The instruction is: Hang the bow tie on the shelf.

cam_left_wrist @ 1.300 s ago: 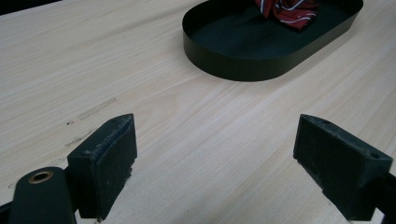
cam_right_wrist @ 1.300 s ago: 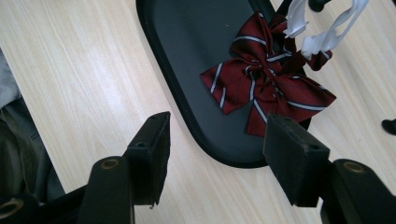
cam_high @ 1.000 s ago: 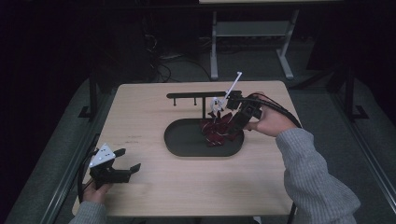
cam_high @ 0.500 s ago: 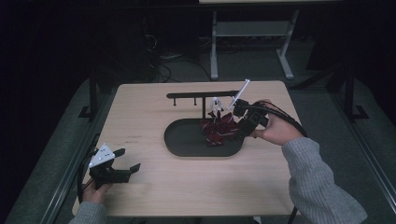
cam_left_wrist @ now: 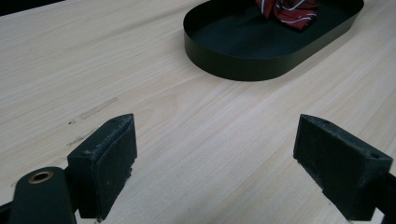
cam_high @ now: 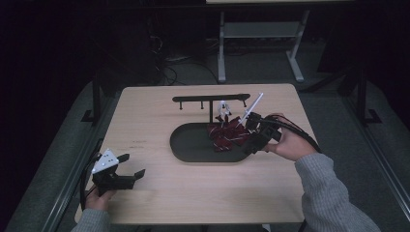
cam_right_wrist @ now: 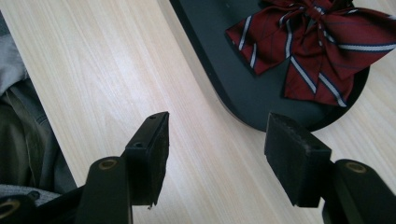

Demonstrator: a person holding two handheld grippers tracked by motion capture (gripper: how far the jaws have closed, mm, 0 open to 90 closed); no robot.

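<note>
A black oval tray (cam_high: 193,145) lies mid-table and holds a dark red striped bow tie (cam_high: 225,135) at its right end. My right gripper (cam_high: 248,146) hovers at the tray's right rim, open, with nothing between its jaws. Its own view looks down on the bow tie (cam_right_wrist: 308,42), the tray's (cam_right_wrist: 210,28) rounded end and bare table, with the right gripper (cam_right_wrist: 217,149) spread wide. At the table's front left corner my left gripper (cam_high: 135,164) is held open and empty. Past the left gripper (cam_left_wrist: 217,158), the tray (cam_left_wrist: 233,65) and bow tie (cam_left_wrist: 289,11) lie well ahead.
A low black rack (cam_high: 211,99) with pegs stands just behind the tray, and a small white object (cam_high: 223,107) sits by its post. A grey sleeve (cam_right_wrist: 14,116) fills the left edge of the right gripper view. Bare wood stretches between the left gripper and the tray.
My right gripper has turned and drawn back from above the bow tie toward the tray's near right rim. The left gripper has not moved.
</note>
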